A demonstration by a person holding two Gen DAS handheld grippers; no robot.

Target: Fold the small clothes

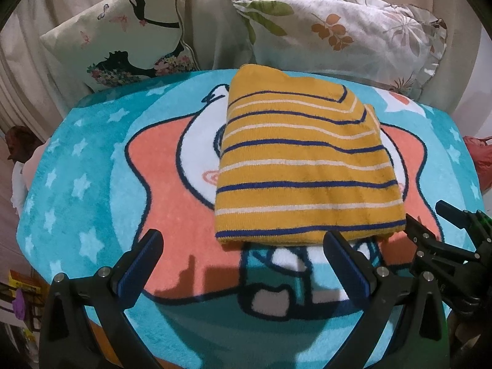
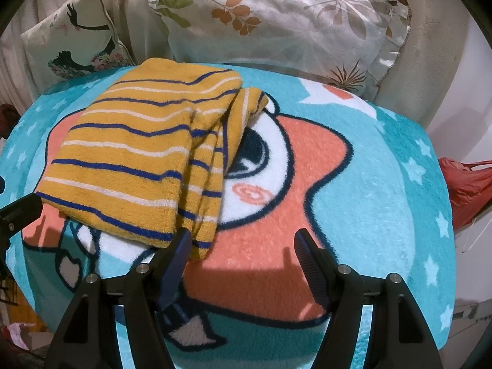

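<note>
left wrist, folded striped garment [image 1: 307, 166], blanket [image 1: 92, 160]

Both views sat low and close over the turquoise cartoon blanket [image 1: 92, 190], tilted steeply down and facing the far pillows. The left wrist view looked from the near left, with the folded striped garment [image 1: 304, 166] ahead and right of centre and the right gripper [image 1: 430, 218] at its right edge. The right wrist view looked from the near right, the garment [image 2: 135, 160] to its left. They shared the blanket, the garment, the floral pillow [image 2: 276, 27] and the silhouette cushion [image 1: 123, 30].
</note>
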